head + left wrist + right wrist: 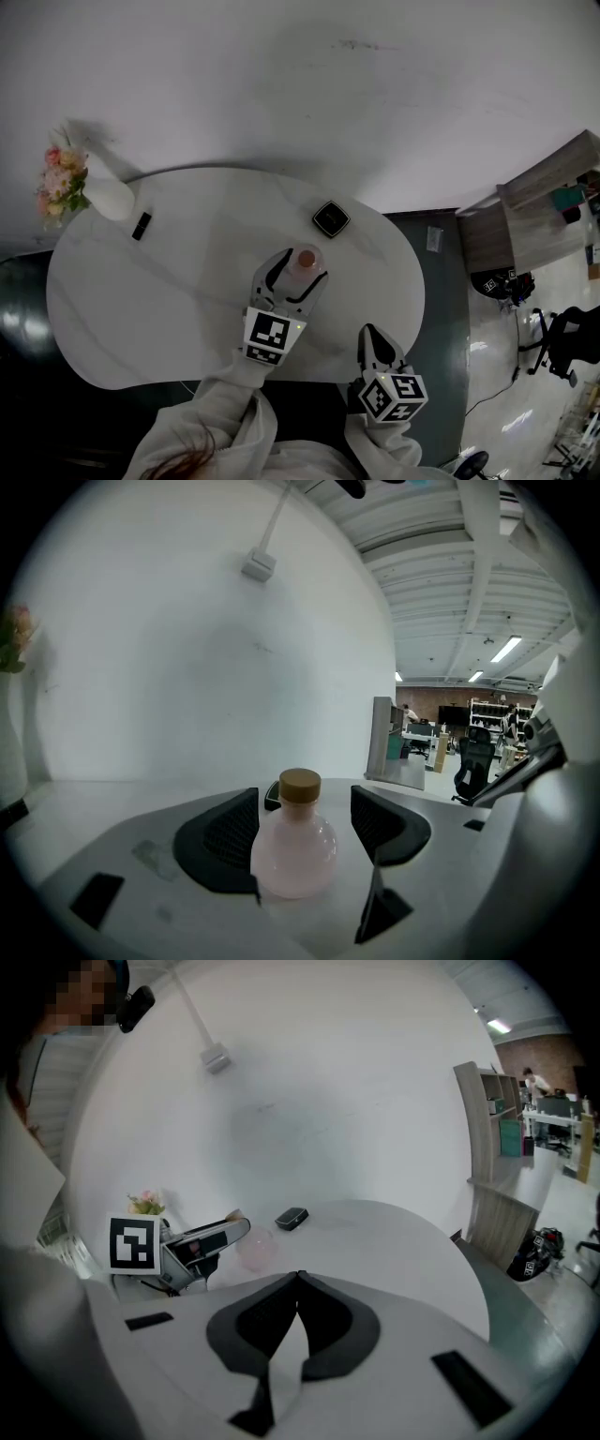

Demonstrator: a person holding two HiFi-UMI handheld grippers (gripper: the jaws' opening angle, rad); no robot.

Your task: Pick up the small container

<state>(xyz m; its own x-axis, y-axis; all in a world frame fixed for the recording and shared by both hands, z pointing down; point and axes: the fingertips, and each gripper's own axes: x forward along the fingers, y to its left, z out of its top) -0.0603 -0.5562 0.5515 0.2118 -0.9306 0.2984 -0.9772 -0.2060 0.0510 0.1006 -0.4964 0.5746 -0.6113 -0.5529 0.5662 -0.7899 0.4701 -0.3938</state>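
Note:
The small container is a round pale-pink bottle [305,260] with a tan cap, standing upright on the white oval table [169,281]. In the left gripper view the bottle [295,841] sits between the two black pads. My left gripper [298,268] is open around it, with a clear gap on the right side and the left pad close against it. My right gripper [370,336] hovers near the table's front edge, to the right of the bottle, and its jaws [300,1279] are shut on nothing. The right gripper view shows the left gripper [211,1237] and the bottle [255,1249] further back.
A small black square object [330,218] lies on the table behind the bottle. At the table's far left stand a white vase with pink flowers [66,183] and a small black bar [142,226]. A wooden shelf unit [534,206] and an office chair [562,342] are off to the right.

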